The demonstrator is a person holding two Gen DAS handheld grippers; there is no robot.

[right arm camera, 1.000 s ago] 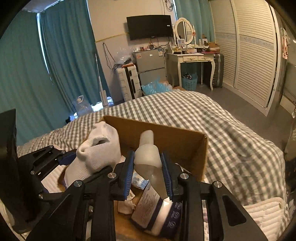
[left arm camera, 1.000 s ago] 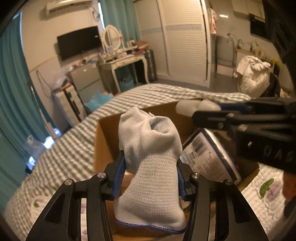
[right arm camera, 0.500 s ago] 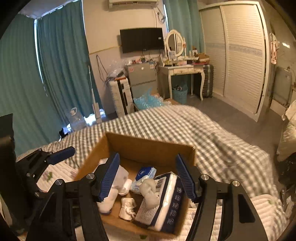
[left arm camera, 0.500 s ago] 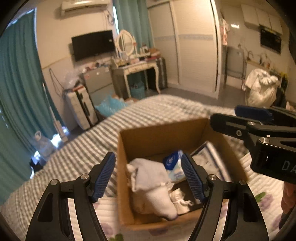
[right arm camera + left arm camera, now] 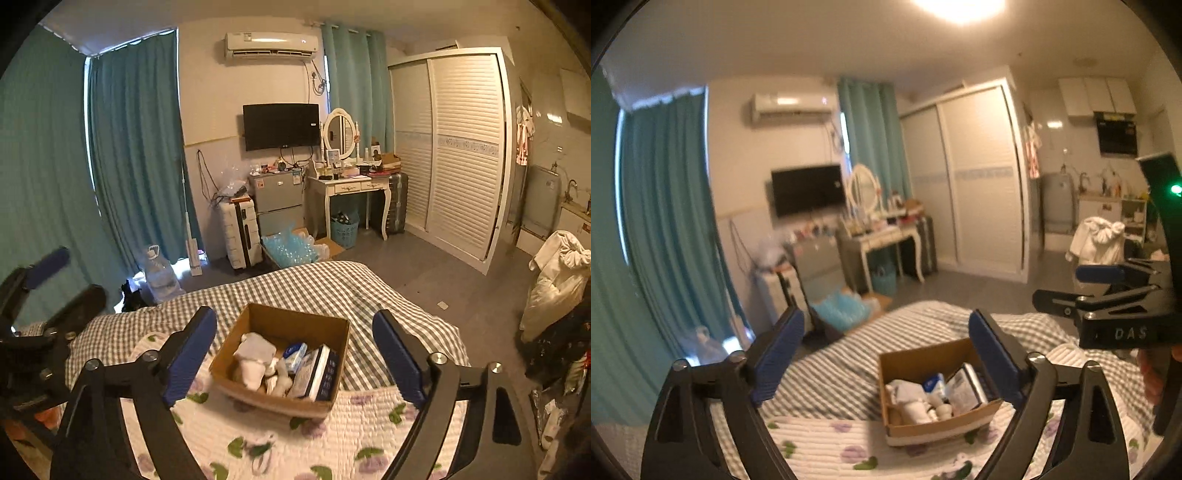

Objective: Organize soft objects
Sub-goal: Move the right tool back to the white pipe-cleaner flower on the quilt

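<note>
A cardboard box [image 5: 334, 334] stands on the bed and holds white socks [image 5: 253, 352], a white roll and blue-and-white tissue packs [image 5: 317, 373]. It also shows in the left wrist view [image 5: 905, 430], with the socks [image 5: 905, 395] inside. My right gripper [image 5: 293, 356] is open and empty, held high above and behind the box. My left gripper [image 5: 884, 356] is open and empty too, raised well above the bed. The right gripper shows at the right edge of the left wrist view [image 5: 1108, 299].
The bed has a checked cover [image 5: 314, 288] and a flowered white quilt [image 5: 332, 435] under the box. Beyond it are a dressing table [image 5: 351, 184], a small fridge [image 5: 277, 199], suitcases, a wardrobe [image 5: 454, 147] and teal curtains [image 5: 136, 155].
Both grippers let go of the white sock and the white roll into the box, opened wide, then rose up and back away from it.
</note>
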